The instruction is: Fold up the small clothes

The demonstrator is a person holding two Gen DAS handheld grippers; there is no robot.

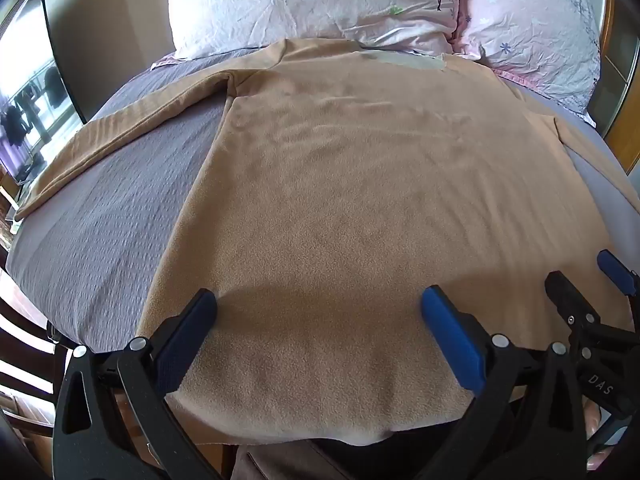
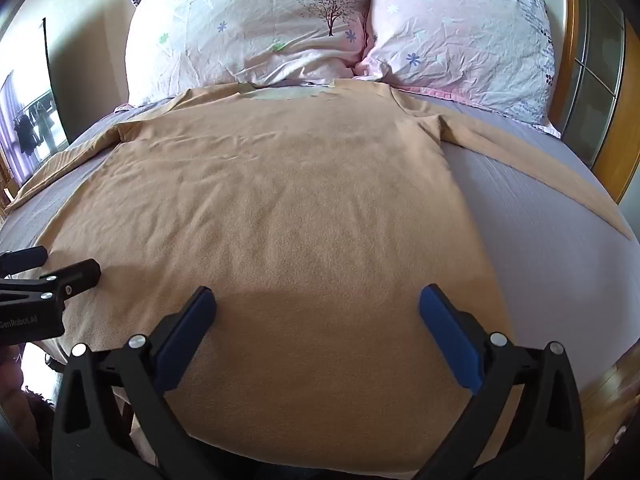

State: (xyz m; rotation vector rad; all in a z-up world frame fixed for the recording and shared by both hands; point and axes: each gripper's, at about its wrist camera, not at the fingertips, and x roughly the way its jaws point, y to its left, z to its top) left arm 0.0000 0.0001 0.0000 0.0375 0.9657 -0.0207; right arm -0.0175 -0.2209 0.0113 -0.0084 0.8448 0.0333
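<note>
A tan long-sleeved shirt point(image 1: 352, 184) lies flat on the bed, collar toward the pillows, both sleeves spread outward; it also shows in the right wrist view point(image 2: 288, 200). Its hem hangs over the near bed edge. My left gripper point(image 1: 318, 304) is open and empty, hovering over the hem's left part. My right gripper point(image 2: 318, 304) is open and empty, over the hem's right part. The right gripper also shows at the right edge of the left wrist view point(image 1: 584, 284), and the left gripper at the left edge of the right wrist view point(image 2: 68, 264).
The bed has a grey-purple sheet point(image 1: 120, 216), also in the right wrist view point(image 2: 540, 248). Two floral pillows point(image 2: 256, 28) point(image 2: 472, 40) lie at the head. A wooden headboard frame point(image 2: 624, 120) stands at right. A window point(image 1: 28, 92) is at left.
</note>
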